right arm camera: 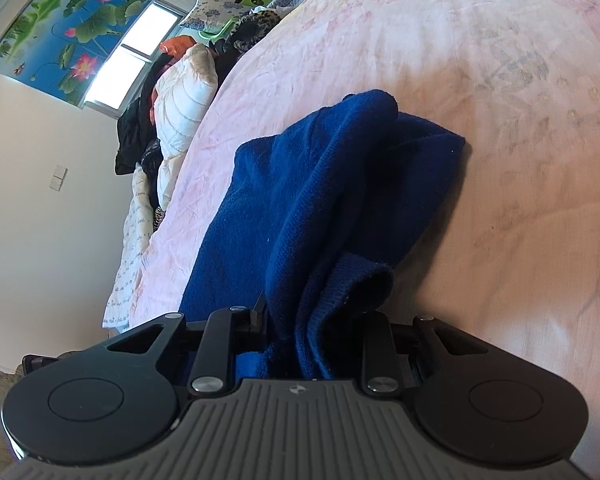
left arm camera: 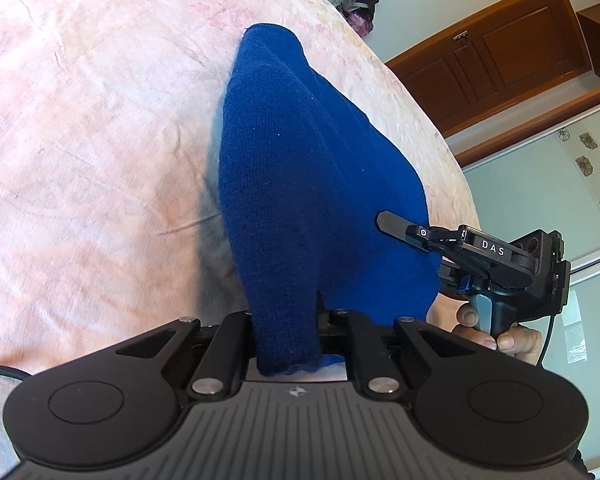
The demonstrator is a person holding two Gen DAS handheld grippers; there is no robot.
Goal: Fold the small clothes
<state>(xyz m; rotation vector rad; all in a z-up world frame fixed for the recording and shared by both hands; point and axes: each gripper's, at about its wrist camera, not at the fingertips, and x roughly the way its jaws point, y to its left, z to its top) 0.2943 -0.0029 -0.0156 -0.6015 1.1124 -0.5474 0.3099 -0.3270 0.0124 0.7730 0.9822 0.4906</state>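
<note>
Left wrist: blue garment [left arm camera: 300, 184] between tongs [left arm camera: 292, 344]

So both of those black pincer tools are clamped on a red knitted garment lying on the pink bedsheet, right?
Not quite: the knitted garment is dark blue, not red, as both wrist views show. The rest holds: the left gripper and the right gripper are each clamped on it, over the pink bedsheet.

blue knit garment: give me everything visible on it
The blue knit garment is deep blue, fine-ribbed and soft, bunched in loose folds with a ribbed hem or cuff showing. It is lifted at the near end, draping down onto the pink bedsheet. The left hand-held gripper pinches one edge; the right hand-held gripper clamps a thicker bunch.
</note>
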